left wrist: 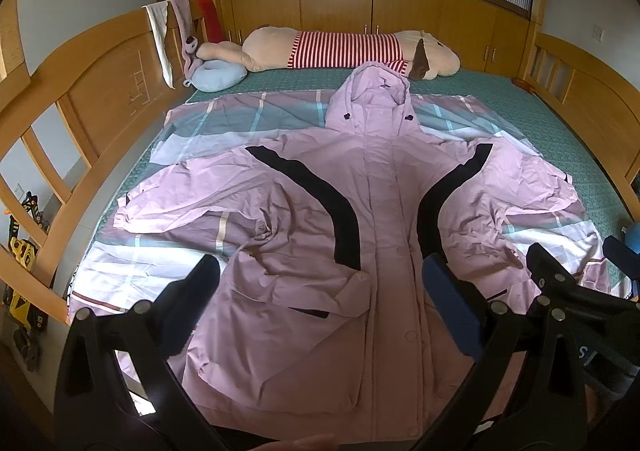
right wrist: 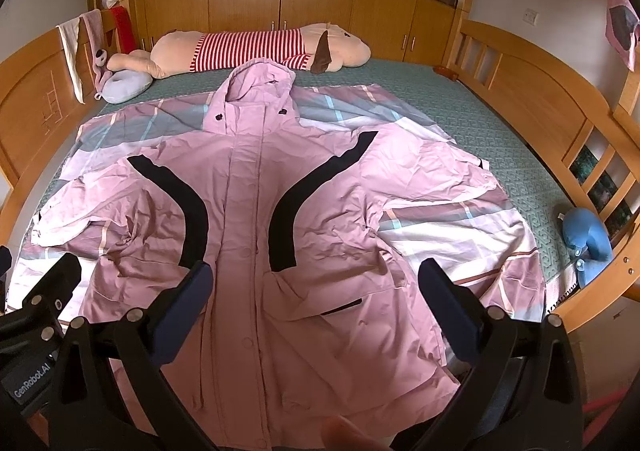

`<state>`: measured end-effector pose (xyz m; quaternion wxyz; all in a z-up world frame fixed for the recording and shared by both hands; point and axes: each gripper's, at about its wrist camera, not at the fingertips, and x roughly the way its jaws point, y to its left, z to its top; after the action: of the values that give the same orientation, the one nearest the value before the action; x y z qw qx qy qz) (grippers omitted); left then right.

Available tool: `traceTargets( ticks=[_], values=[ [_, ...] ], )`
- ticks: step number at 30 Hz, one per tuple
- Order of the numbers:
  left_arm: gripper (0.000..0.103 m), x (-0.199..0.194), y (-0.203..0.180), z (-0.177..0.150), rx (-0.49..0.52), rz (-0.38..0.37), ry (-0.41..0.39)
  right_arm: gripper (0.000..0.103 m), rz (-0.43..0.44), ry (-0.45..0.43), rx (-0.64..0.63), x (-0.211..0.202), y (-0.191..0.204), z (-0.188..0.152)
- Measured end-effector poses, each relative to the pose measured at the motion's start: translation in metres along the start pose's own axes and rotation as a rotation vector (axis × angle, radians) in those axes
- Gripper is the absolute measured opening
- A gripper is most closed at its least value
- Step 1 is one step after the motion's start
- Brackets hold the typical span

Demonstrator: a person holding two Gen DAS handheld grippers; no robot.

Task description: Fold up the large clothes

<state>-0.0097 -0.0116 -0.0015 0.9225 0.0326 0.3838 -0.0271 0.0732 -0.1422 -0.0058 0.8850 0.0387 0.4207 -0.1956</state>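
On the bed (left wrist: pixel 500 99), a pink coat (left wrist: pixel 372 211) lies spread flat, hood at 12 o'clock; both hand-held grippers, left (left wrist: pixel 320 283) and right (right wrist: pixel 316 287), hover wide apart and hold nothing.

A striped plush toy (left wrist: pixel 344 51) is laid along the far edge of the bed (left wrist: pixel 560 123), with a pale neck pillow (left wrist: pixel 218 75) beside it. A checked sheet (left wrist: pixel 224 119) is spread over the green mattress cover. A blue toy (right wrist: pixel 588 235) is seen at the right rail.

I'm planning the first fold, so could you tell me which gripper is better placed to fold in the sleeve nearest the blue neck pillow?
Right gripper, probably: it hovers open nearer that sleeve, while the left gripper sits over the jacket's other half.
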Motion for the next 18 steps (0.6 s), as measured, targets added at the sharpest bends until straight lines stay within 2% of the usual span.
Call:
traceTargets(
  ticks=[15, 18],
  values=[
    [0.101, -0.008, -0.012, -0.008, -0.002, 0.001, 0.005, 0.102, -0.002, 0.003, -0.002, 0.001, 0.0, -0.001],
    [0.101, 0.001, -0.004, -0.003, 0.002, -0.002, 0.005, 0.102, -0.003, 0.005, -0.002, 0.001, -0.001, -0.001]
  ],
)
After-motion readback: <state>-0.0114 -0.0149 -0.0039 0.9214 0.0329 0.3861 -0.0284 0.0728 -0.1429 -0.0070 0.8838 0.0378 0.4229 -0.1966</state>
